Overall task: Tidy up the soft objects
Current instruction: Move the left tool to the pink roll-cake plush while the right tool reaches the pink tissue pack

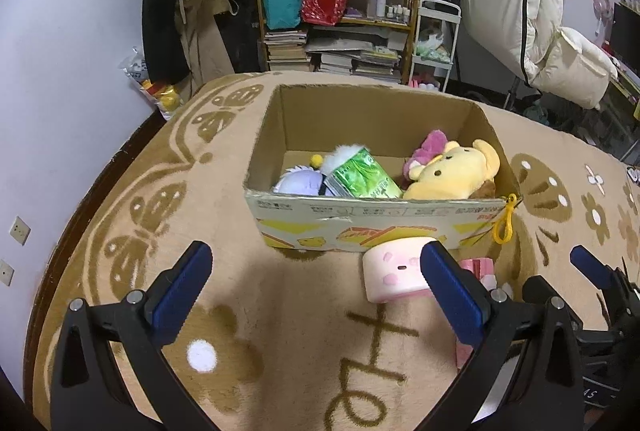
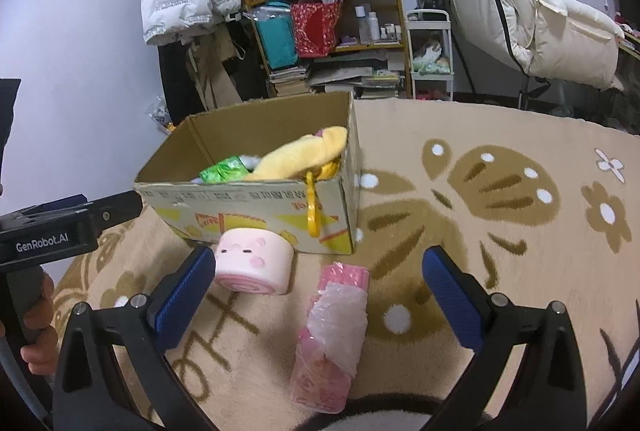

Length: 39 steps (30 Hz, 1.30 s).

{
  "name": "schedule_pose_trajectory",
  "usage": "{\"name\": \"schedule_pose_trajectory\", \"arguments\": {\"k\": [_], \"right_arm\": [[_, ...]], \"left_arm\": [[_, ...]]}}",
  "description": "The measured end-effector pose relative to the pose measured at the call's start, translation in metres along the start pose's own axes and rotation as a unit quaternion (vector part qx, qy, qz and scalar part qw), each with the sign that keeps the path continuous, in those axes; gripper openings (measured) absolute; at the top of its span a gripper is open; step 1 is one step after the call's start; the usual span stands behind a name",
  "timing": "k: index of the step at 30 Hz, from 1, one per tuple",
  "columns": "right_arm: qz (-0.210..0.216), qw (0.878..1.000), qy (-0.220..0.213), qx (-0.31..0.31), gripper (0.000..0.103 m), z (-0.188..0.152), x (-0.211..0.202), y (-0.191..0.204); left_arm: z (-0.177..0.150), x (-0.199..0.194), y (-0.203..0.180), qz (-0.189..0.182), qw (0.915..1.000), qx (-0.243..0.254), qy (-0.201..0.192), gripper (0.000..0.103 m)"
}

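left claw (image 1: 316, 287) spread, right claw (image 2: 320, 291) spread

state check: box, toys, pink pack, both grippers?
cardboard box: open, upright on rug
yellow plush: inside box
green pack: inside box
purple plush: inside box
pink round toy: on rug, outside the box
pink wrapped pack: on rug, wrap loose
left gripper: open, empty
right gripper: open, empty

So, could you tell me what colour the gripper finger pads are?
Blue pads, clearest in the right wrist view.
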State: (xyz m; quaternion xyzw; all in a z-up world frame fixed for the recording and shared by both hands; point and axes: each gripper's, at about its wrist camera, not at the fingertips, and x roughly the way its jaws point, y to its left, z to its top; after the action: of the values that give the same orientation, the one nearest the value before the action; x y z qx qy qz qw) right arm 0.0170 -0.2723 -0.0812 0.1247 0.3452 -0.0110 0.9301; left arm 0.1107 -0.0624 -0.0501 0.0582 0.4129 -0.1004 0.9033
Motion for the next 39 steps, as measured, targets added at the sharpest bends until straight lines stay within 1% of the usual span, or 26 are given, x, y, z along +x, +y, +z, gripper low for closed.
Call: {"name": "schedule_pose_trajectory", "arguments": {"k": [5, 14, 16, 19, 32, 39], "right_arm": [[-0.002, 1.000, 0.011, 0.006, 0.103, -0.005, 0.008, -0.005], [-0.009, 0.999, 0.037, 0.009, 0.103, -0.014, 0.025, -0.009], [-0.018, 0.999, 0.043, 0.009, 0.103, -0.019, 0.027, -0.010], [-0.019, 0.998, 0.058, 0.018, 0.103, -0.024, 0.032, -0.014], [-0.029, 0.996, 0.088, -0.013, 0.103, -0.036, 0.049, -0.003], [-0.030, 0.993, 0.115, -0.021, 0.103, -0.045, 0.064, 0.001]], "left_arm": [[-0.004, 0.014, -0.006, -0.002, 0.9999, 0.008, 0.014, 0.103], [-0.005, 0.025, -0.016, -0.015, 0.9996, 0.014, 0.018, 0.103], [-0.006, 0.028, -0.018, -0.015, 0.9995, 0.018, 0.020, 0.103], [-0.007, 0.033, -0.021, -0.019, 0.9993, 0.021, 0.025, 0.103], [-0.009, 0.054, -0.029, -0.034, 0.9981, 0.023, 0.047, 0.103], [-0.011, 0.066, -0.035, -0.044, 0.9968, 0.032, 0.059, 0.103]]}}
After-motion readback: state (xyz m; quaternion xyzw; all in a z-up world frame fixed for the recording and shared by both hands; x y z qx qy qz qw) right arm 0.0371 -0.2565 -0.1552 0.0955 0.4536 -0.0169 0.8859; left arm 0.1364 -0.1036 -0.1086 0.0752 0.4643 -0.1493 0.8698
